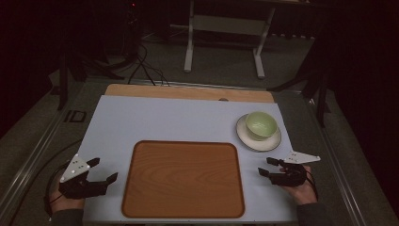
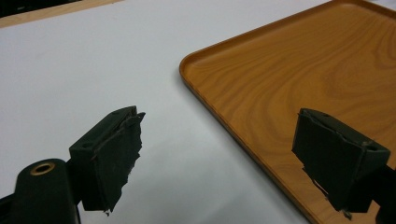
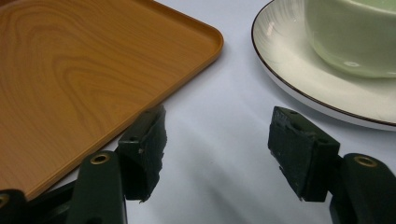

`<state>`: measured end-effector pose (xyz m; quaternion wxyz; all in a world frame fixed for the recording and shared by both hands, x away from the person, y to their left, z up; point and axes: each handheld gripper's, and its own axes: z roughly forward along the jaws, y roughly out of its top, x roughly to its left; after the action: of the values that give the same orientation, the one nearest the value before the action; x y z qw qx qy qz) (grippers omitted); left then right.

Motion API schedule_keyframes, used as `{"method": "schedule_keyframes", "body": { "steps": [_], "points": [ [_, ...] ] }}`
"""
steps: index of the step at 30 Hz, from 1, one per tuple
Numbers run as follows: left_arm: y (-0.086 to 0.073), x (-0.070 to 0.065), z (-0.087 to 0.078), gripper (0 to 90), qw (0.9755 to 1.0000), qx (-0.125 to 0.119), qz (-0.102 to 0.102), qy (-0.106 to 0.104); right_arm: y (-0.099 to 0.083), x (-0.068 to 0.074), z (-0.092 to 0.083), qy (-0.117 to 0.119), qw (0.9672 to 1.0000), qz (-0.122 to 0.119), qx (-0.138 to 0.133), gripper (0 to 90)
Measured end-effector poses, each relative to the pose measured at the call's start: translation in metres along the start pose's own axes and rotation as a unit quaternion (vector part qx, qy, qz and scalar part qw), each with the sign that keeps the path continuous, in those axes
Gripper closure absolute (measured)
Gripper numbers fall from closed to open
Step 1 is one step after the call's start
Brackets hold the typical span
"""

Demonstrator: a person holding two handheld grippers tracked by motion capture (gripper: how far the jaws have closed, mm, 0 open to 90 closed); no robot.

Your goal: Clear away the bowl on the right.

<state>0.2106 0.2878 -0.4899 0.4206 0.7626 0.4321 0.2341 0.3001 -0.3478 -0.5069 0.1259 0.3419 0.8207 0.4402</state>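
Two open grippers, left gripper (image 1: pixel 103 170) and right gripper (image 1: pixel 265 166), flank the tray (image 1: pixel 183 179).

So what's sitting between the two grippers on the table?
The wooden tray, empty, lies between the left gripper and the right gripper in the high view.

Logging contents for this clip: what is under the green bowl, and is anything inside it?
The green bowl sits on a white plate. Its visible inside looks empty; the near wall hides part of the bottom.
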Motion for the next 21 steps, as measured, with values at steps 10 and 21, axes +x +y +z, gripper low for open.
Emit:
{"method": "schedule_keyframes", "body": {
  "steps": [10, 21],
  "points": [
    [-0.001, 0.002, -0.003, 15.4, 1.0, -0.005, -0.005, 0.005, 0.013, -0.01, 0.0, -0.008, 0.9999, -0.007, -0.002, 36.0],
    [-0.001, 0.005, -0.008, 15.0, 0.9996, -0.014, -0.008, 0.024, 0.033, -0.018, 0.004, 0.0, 0.9998, -0.019, 0.002, 33.7]
  ]
}}
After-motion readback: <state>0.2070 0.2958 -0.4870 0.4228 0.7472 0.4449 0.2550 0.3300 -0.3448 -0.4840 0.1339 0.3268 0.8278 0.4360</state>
